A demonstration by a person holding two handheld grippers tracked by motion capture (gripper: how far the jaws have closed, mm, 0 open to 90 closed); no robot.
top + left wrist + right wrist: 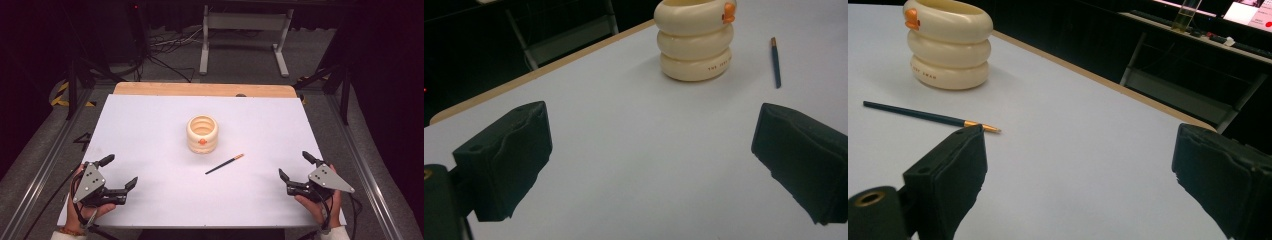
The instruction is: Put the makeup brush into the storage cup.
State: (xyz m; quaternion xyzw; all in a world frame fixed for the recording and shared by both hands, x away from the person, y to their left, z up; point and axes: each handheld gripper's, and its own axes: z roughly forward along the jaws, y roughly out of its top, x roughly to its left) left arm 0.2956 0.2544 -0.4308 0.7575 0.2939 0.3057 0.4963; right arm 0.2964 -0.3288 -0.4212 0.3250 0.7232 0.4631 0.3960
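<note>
In the high view the left tool (pixel 121 173) is seen at the lower left of the frame, resting low over the white-covered worktop (pixel 150 130), its jaws spread wide with nothing between them; it is released. In the left gripper view the two black jaws stand well apart over bare surface.

At the centre of the frame a cream, ribbed, ring-stacked ceramic pot with a small orange knob on its front (pixel 202 133) is found standing upright. Just below and to its right a slim dark-blue paintbrush with a gold ferrule and orange tip (pixel 224 164) is found lying flat, apart from the pot. Its long axis runs diagonally, the dark handle end pointing to the lower left and the orange tip to the upper right.

At the lower right the right tool (pixel 295 166) is likewise seen released, jaws wide and empty.

The brush is judged nearer to the right tool, lying up and to the left of it; in the right gripper view the brush tip (pixel 983 127) is seen just beyond the left-hand jaw.
</note>
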